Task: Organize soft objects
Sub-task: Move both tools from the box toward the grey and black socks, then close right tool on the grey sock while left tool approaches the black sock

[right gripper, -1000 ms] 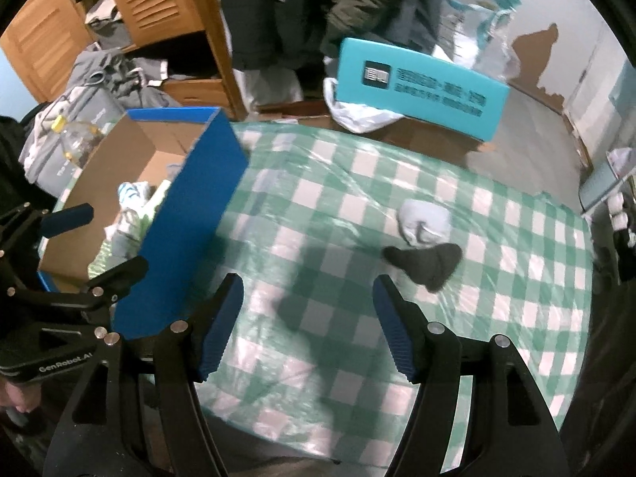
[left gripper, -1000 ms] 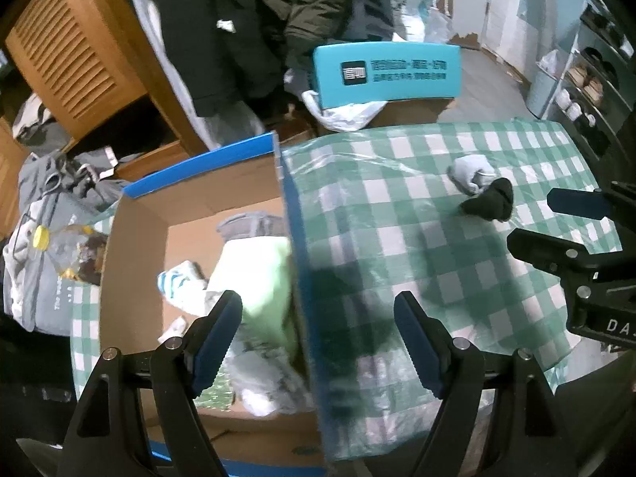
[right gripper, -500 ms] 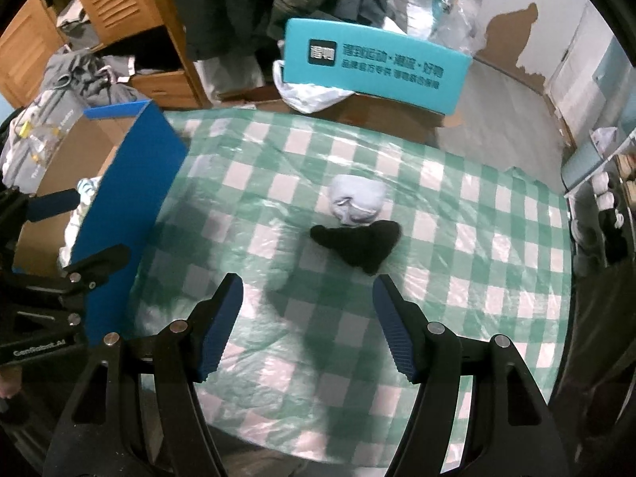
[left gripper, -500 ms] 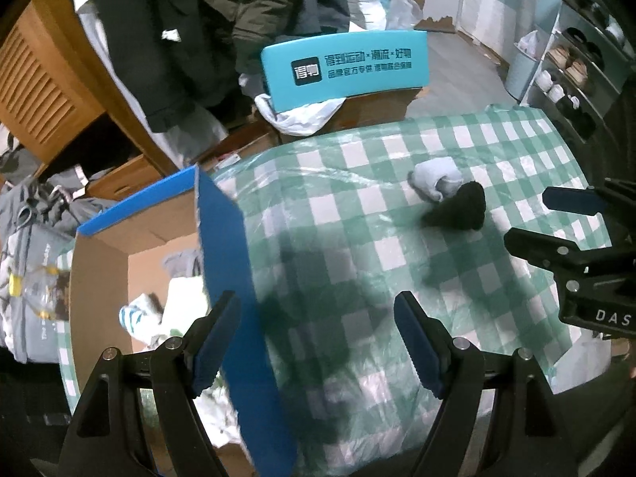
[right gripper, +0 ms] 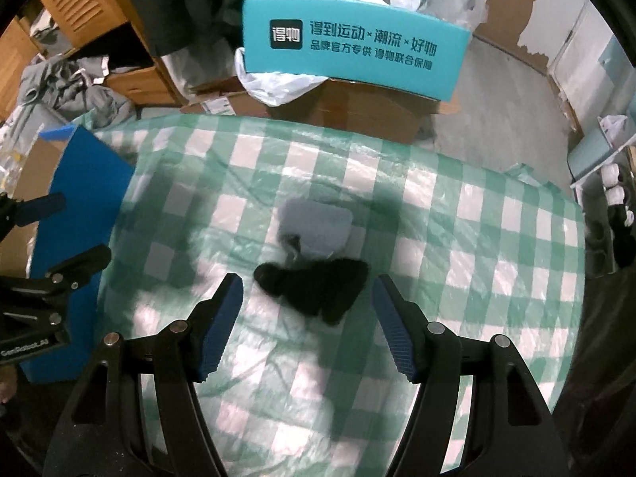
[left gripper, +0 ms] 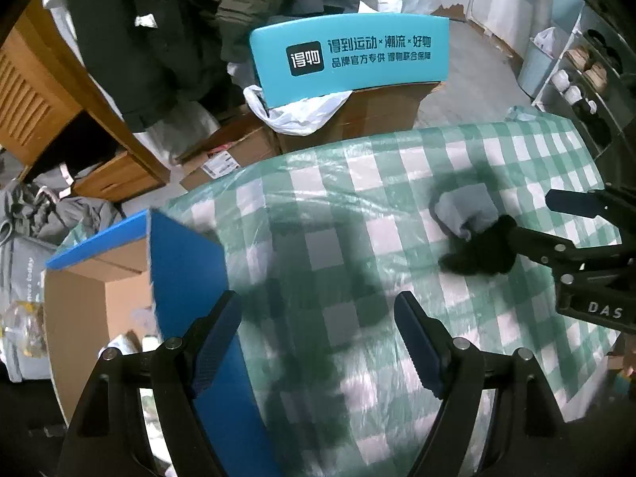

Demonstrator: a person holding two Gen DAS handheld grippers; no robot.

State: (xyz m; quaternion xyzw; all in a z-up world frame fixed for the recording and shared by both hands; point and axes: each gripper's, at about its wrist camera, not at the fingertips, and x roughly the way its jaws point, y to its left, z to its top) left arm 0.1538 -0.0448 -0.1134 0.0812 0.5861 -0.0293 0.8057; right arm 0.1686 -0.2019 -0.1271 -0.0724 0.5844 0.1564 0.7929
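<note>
Reaching for the black fuzzy soft item (right gripper: pixel 316 288); right gripper (right gripper: pixel 306 318) and left gripper (left gripper: pixel 318 342) both gape, empty. Next: lower right, straddle it, pinch, carry to blue-sided cardboard box (left gripper: pixel 183 262).

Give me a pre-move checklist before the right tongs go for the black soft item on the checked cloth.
1. Right tongs open, nothing between them: ok.
2. Black soft item lined up between the right tongs: ok.
3. Grey soft item apart from the black one: not ok, they touch.
4. Left tongs open, holding nothing: ok.
5. Blue cardboard box open, ready to receive: ok.
6. Checked cloth lying flat around the items: ok, only light wrinkles.
</note>
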